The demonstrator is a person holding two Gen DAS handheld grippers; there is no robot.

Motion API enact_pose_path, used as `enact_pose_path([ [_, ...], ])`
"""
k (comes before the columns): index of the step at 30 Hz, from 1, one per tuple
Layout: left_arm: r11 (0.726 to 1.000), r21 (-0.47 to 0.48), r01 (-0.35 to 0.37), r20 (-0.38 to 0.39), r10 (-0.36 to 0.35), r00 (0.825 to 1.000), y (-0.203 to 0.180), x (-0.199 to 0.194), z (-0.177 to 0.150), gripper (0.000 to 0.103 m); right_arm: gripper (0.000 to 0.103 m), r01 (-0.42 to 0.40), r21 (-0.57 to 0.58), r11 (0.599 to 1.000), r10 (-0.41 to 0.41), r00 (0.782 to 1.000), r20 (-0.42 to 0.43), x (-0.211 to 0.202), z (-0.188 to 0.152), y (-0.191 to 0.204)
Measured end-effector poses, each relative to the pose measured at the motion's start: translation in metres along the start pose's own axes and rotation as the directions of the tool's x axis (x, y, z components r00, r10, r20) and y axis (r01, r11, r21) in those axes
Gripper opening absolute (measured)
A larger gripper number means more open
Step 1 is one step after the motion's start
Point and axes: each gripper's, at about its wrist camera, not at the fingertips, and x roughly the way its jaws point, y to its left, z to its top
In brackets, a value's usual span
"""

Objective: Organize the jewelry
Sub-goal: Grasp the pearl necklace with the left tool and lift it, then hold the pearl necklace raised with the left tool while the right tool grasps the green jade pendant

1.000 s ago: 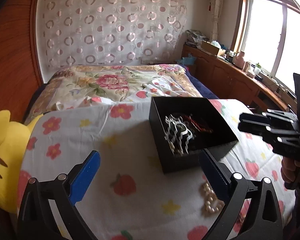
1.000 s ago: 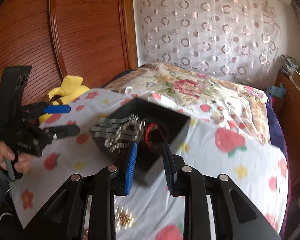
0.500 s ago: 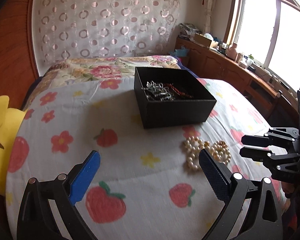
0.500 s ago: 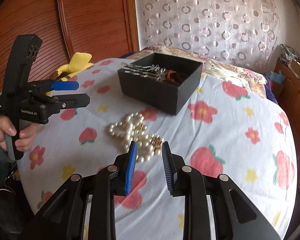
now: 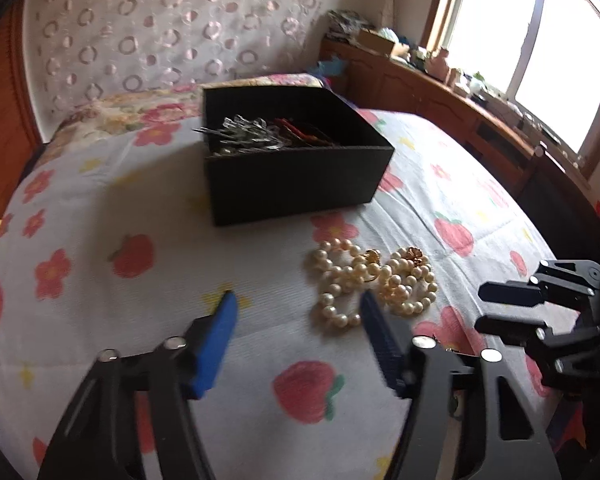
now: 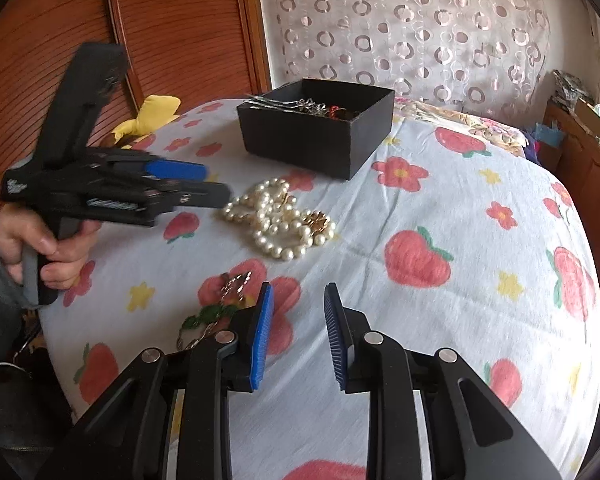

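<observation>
Pearls [image 5: 374,284] lie heaped beside the black box [image 5: 296,178].

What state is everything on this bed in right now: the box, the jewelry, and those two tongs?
Black box: lidless, holding silver and red pieces.
Pearl necklace: heaped loose on the sheet, outside the box.
Green and gold chain: loose on the sheet, near the right tongs.
Left tongs: closing, nothing between them.
Right tongs: narrowly open, empty.
</observation>
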Motion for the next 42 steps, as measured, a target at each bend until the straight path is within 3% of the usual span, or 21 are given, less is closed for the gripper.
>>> enact_pose_path([
  [1,1.0,0.006,0.003,-0.01,-0.002,1.0,-0.002,0.003,0.001,0.046,0.029,-0.001,-0.005,1.0,0.001,1.0,0.001,0.0,-0.001,0.002],
  [7,0.998,0.061,-0.033,-0.024,0.035,0.999,-0.016,0.012,0.007,0.042,0.029,-0.001,-0.018,1.0,0.001,1.0,0.004,-0.003,-0.007,0.008],
  [10,0.992,0.106,-0.065,-0.016,0.067,0.998,-0.025,0.014,0.006,0.027,0.029,-0.004,-0.008,1.0,0.004,1.0,0.017,-0.006,-0.009,0.006],
  [11,0.989,0.125,-0.075,-0.013,0.078,0.997,-0.028,0.014,0.004,0.016,0.029,-0.007,-0.004,1.0,0.007,1.0,0.021,-0.006,-0.01,0.006],
  [13,0.988,0.14,-0.063,-0.017,0.066,0.998,-0.031,0.012,0.002,0.007,0.029,-0.01,-0.003,1.0,0.01,1.0,0.027,-0.007,-0.01,0.006],
  [17,0.988,0.147,-0.044,-0.012,0.047,0.999,-0.035,0.006,0.0,0.007,0.029,-0.013,0.003,1.0,0.013,0.999,0.036,-0.008,-0.009,0.004],
  [27,0.992,0.125,-0.002,0.158,-0.018,0.987,-0.051,-0.065,0.022,0.007,0.029,0.009,-0.006,1.0,-0.009,0.999,0.045,-0.011,-0.01,0.01],
  [42,0.995,0.096,-0.013,0.348,-0.022,0.937,-0.059,-0.152,0.056,0.007,0.029,0.0,-0.014,1.0,0.001,0.998,0.065,-0.02,-0.012,0.025],
])
